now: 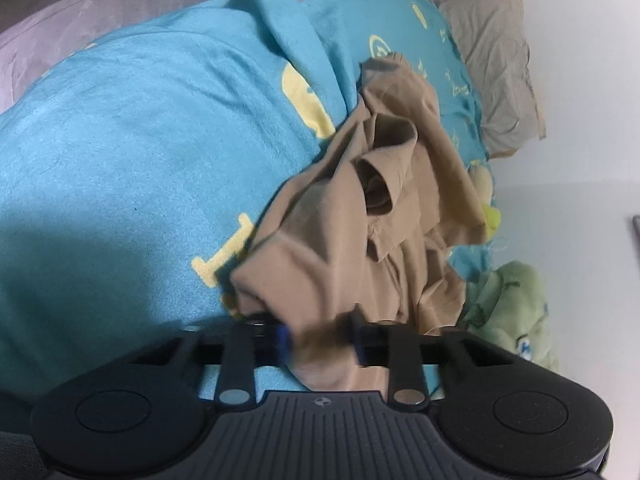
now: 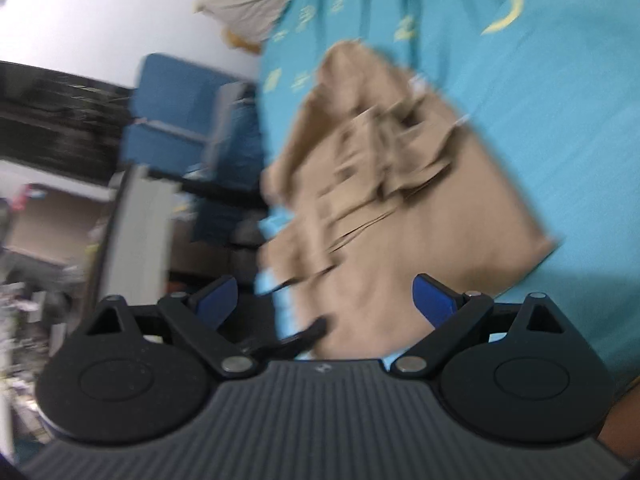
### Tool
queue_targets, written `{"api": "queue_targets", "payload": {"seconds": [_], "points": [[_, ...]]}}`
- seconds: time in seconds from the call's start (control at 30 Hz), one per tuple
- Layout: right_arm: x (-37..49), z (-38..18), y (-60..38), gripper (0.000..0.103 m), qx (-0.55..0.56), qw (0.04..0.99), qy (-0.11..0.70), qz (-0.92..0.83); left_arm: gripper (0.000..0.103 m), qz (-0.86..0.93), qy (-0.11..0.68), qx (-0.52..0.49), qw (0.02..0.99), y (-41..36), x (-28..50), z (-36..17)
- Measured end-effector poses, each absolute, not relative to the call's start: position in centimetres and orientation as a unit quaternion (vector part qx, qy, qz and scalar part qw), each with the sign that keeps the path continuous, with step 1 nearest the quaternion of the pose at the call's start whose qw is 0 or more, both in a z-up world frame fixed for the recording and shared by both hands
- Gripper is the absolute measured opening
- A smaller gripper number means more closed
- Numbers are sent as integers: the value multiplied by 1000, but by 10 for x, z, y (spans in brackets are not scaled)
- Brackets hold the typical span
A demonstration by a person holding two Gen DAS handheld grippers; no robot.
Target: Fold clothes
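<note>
Evidently the risk sits in the grip. Left wrist view: left gripper point(image 1: 322, 340) has its blue pads point(image 1: 285, 338) pinched narrow on a bunched edge of the tan garment point(image 1: 360, 208). Only a small wad is caught; a pull could slip it free, or drag the whole crumpled heap across the blue blanket point(image 1: 140, 140) rather than spreading it. Garment lies on the blanket, toward the blanket's far edge from the camera's near side, rumpled, with a collar or cuff opening turned up at its middle. Beyond the blanket: a grey pillow point(image 1: 496, 72) and a green plush toy point(image 1: 508, 304).

Right wrist view, blurred: right gripper point(image 2: 324, 300) stands wide, nothing between its pads point(image 2: 434, 300), hovering over the garment's near edge. Closing blind here may take two layers at once, or blanket with it. Garment shows one flatter panel, corner out on the blanket, remainder creased. Blue chair point(image 2: 180, 108) stands off the blanket's side.
</note>
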State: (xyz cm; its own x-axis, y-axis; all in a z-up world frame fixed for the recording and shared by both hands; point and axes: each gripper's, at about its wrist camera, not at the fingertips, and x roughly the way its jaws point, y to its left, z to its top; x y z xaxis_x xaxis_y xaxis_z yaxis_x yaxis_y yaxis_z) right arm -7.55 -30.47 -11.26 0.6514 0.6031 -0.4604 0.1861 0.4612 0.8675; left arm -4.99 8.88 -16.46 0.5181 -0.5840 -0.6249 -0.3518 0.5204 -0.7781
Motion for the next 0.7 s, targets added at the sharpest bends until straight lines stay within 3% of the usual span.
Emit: {"api": "queue_targets", "payload": {"seconds": [0.3,0.7], "points": [[-74,-155,-283,96,547,692,452,135,11,-120,412,-511,744,90,-47,-145],[-80,-178,-311,96,611,681,401,46,10,-154,353,-540,748,99,-57,-130]]}}
